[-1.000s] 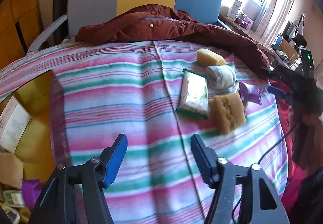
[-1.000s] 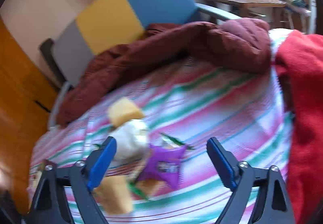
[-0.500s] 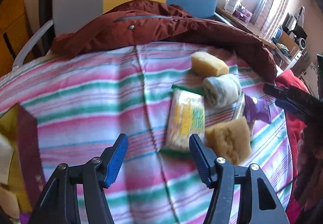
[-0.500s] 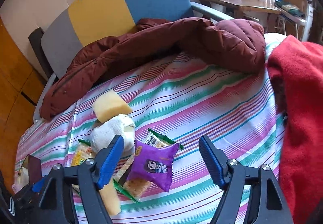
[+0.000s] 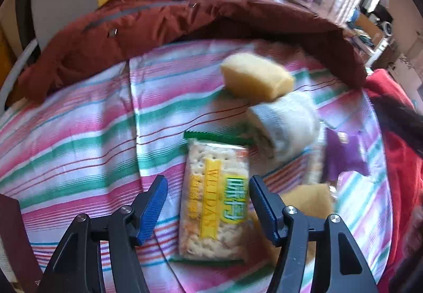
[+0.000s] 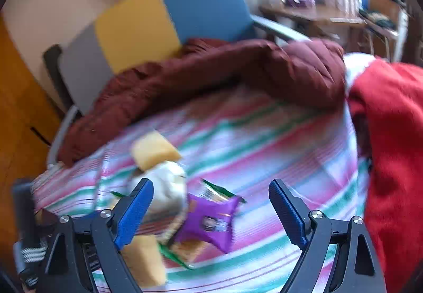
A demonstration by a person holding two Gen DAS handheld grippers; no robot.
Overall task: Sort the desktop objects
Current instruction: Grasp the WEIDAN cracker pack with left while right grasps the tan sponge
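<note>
Left gripper (image 5: 208,203), jaws spread, is straddling the cracker packet (image 5: 215,203) lying at 6 o'clock of the sponge (image 5: 256,77); pads should be squeezing its long edges gently

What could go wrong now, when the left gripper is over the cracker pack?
The left gripper stands open around the cracker pack. A sponge lies against the pack by one finger, so closing could catch it too. The right gripper, its jaws opening, hovers over the purple packet in the same crowded pile; the two grippers might collide.
</note>
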